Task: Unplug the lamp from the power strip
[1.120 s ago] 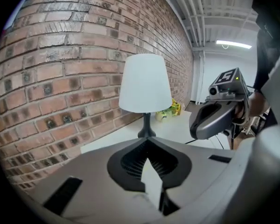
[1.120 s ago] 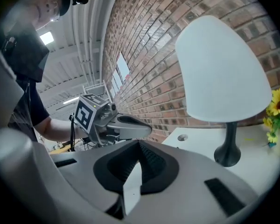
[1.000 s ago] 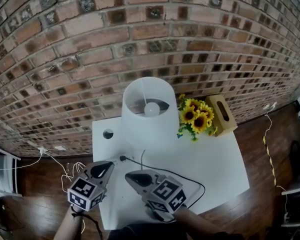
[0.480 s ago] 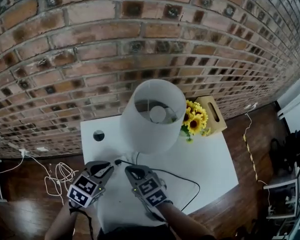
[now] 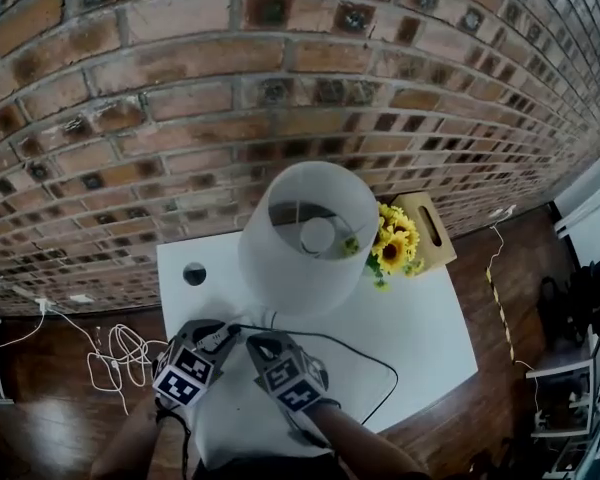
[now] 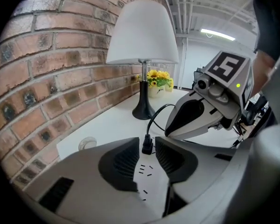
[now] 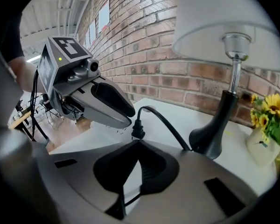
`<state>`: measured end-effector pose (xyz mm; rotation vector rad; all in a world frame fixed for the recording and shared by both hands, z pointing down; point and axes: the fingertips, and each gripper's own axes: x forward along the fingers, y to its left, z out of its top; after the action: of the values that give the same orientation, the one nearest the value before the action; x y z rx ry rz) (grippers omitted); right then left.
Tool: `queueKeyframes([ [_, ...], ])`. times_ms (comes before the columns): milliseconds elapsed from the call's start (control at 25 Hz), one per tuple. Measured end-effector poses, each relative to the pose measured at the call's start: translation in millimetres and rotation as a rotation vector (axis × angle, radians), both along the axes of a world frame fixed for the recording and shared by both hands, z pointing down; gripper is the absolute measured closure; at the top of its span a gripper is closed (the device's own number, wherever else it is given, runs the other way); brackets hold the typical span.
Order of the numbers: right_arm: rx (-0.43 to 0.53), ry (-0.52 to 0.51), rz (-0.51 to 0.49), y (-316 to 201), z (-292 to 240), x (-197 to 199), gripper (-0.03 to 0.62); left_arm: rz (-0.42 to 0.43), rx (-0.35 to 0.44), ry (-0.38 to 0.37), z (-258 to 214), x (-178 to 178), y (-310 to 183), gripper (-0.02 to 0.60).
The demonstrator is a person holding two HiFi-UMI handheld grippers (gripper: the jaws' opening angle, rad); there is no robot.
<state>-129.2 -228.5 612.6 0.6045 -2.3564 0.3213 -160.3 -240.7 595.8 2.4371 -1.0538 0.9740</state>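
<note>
Approach to the plug: my left gripper (image 5: 220, 335), jaws just opening wide, frames the lamp's plug (image 6: 147, 145), ungripped; my right gripper (image 5: 257, 344) is closed. Next: pinch it, pull from the power strip (image 6: 147, 172).

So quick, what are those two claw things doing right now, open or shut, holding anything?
Left gripper: jaws open, just been opening; the lamp's plug stands between the tips, not gripped.
Right gripper: jaws closed, holding nothing.
</note>
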Motion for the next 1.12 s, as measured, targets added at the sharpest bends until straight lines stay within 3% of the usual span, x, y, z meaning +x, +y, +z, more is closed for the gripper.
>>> queueKeyframes([
  [480,-0.043,-0.013,0.027,-17,14,-1,0.591,0.074,-0.032,-0.058,25,18,-18,0.459],
  [760,-0.092,-0.001,0.013,-19,14,-2,0.591,0.093,-0.052,-0.005,30,19,-18,0.489],
  [1120,-0.019,0.089,-0.005,-17,16,-4,0.589,0.07,-0.054,0.025,24,22,-20,0.491],
])
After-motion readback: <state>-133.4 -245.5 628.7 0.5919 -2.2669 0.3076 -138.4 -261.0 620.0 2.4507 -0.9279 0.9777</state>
